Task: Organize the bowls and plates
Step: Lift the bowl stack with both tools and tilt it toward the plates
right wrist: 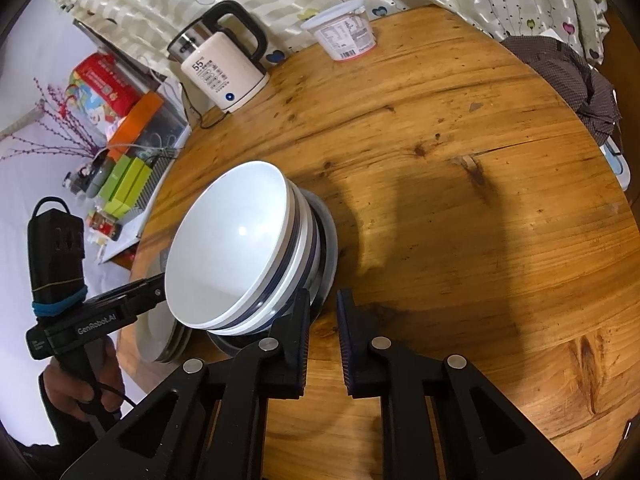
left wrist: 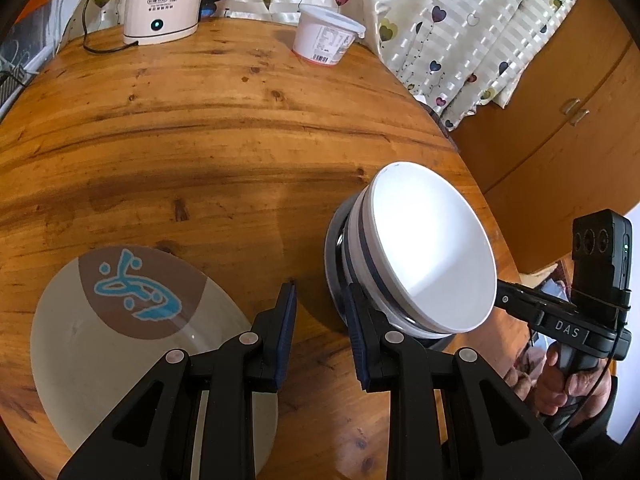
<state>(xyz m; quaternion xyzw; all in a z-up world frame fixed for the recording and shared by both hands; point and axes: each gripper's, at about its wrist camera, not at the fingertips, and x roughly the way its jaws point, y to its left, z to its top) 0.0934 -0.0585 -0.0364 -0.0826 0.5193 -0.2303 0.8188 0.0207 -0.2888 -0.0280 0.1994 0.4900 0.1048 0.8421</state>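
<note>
Stack of white bowls (left wrist: 424, 256) with dark blue bands is seen on the round wooden table (left wrist: 200, 140), resting on a grey plate (left wrist: 334, 276) near the table edge. The stack appears tilted in both wrist views, though that may be lens distortion. A second plate (left wrist: 120, 320) with a brown patch and blue fish design lies flat to the left of the stack, partly covered by the left gripper (left wrist: 322, 312).

Left gripper's jaws are parted with nothing between them; its right finger (left wrist: 360, 320) sits just beside the bowl stack, contact cannot be told. Right gripper (right wrist: 322, 320) has a narrow gap between its jaws, nothing grasped, bare table seen through the gap; its left finger (right wrist: 298, 332) is right at the stack's lower rim.

A kettle (left wrist: 168, 0) and a white lidded tub (left wrist: 326, 34) stand at the far side of the table.
</note>
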